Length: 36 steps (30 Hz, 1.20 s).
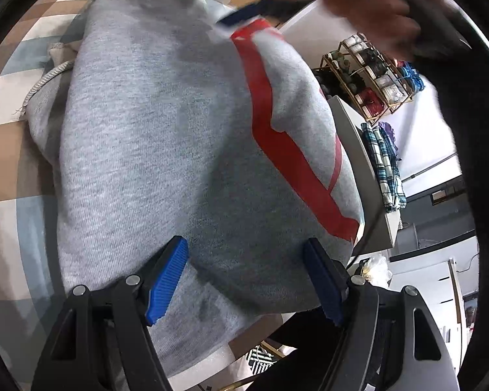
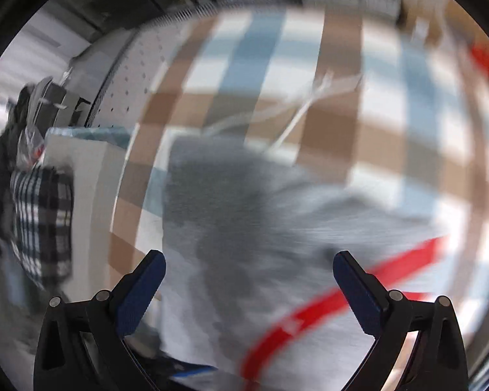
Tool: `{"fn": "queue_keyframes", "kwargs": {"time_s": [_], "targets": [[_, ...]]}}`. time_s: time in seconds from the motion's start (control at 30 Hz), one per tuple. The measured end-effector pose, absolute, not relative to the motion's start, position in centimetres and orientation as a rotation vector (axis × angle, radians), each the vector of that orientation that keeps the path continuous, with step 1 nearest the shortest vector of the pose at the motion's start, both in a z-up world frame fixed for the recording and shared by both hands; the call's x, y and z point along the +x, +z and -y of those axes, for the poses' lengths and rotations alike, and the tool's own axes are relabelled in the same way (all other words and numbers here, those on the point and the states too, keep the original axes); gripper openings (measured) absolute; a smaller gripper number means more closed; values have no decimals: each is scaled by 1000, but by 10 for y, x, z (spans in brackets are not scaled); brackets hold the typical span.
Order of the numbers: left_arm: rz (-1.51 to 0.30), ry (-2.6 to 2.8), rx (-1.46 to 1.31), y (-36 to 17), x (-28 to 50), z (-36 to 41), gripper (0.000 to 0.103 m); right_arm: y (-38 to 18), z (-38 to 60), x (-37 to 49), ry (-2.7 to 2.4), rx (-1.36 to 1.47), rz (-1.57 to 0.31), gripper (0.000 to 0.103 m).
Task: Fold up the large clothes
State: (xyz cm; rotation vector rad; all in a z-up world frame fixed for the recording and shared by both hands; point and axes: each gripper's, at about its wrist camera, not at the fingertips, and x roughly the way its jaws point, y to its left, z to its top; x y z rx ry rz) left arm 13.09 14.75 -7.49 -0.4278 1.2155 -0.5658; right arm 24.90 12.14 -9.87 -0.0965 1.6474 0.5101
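A grey hoodie point(image 1: 166, 137) with a red print point(image 1: 264, 104) and a pale drawstring point(image 1: 45, 81) lies folded on a checked cloth. My left gripper point(image 1: 247, 280) is open, its blue pads spread just above the near edge of the hoodie, holding nothing. The other gripper and the hand on it show blurred at the top of this view point(image 1: 368, 6), over the far edge. In the right wrist view, which is motion-blurred, the hoodie point(image 2: 244, 221) with its red stripe point(image 2: 335, 296) lies below my right gripper point(image 2: 249, 280), which is open and empty.
The checked brown, blue and white cloth point(image 1: 13, 150) point(image 2: 309, 65) covers the table. A white side table carries plaid clothes point(image 1: 386, 166) point(image 2: 42, 221). A wooden shelf of rolls point(image 1: 371, 75) stands behind. A perforated white panel point(image 2: 127, 78) stands past the table edge.
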Motion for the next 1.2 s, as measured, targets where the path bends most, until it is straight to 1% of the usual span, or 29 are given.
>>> {"fn": "queue_keyframes", "kwargs": {"time_s": [0.07,0.13,0.27,0.33,0.4,0.5,0.53,0.57,0.63,0.73,0.8,0.9,1.0,1.1,1.2], "targets": [[-1215,-567,-426,-75,132,-149,69,-121,-124,259,470,-73,-1686,103],[-1217,-575,-426,-74,135,-150,69,-128,-127,266,468,-68,-1687,103],[-1229,-590,-473,-76,141,-156,69,-127,-142,254,463,-230,-1642,103],[-1232,-582,-464,-75,140,-155,69,-118,-146,245,472,-294,-1601,103],[-1229,-569,-437,-73,135,-156,69,-82,-145,225,559,-312,-1499,103],[-1211,-554,-424,-74,131,-155,69,-47,-140,190,633,-372,-1426,103],[-1201,-549,-423,-75,129,-156,69,-41,-141,174,658,-436,-1418,103],[-1195,-551,-423,-75,128,-157,69,-39,-145,151,673,-556,-1385,103],[-1192,-553,-439,-76,127,-162,69,-50,-153,125,675,-742,-1349,103],[-1203,-543,-463,-76,133,-168,69,-98,-148,113,619,-915,-1381,103],[-1212,-514,-449,-73,132,-170,69,-110,-153,115,588,-935,-1353,103],[-1219,-505,-426,-72,134,-166,69,-115,-162,116,549,-961,-1370,103],[-1223,-509,-473,-73,142,-166,69,-119,-164,113,532,-940,-1324,103],[-1232,-513,-538,-75,144,-175,69,-101,-150,112,591,-868,-1312,103],[-1234,-514,-526,-70,145,-174,69,-62,-116,109,706,-631,-1370,103]]}}
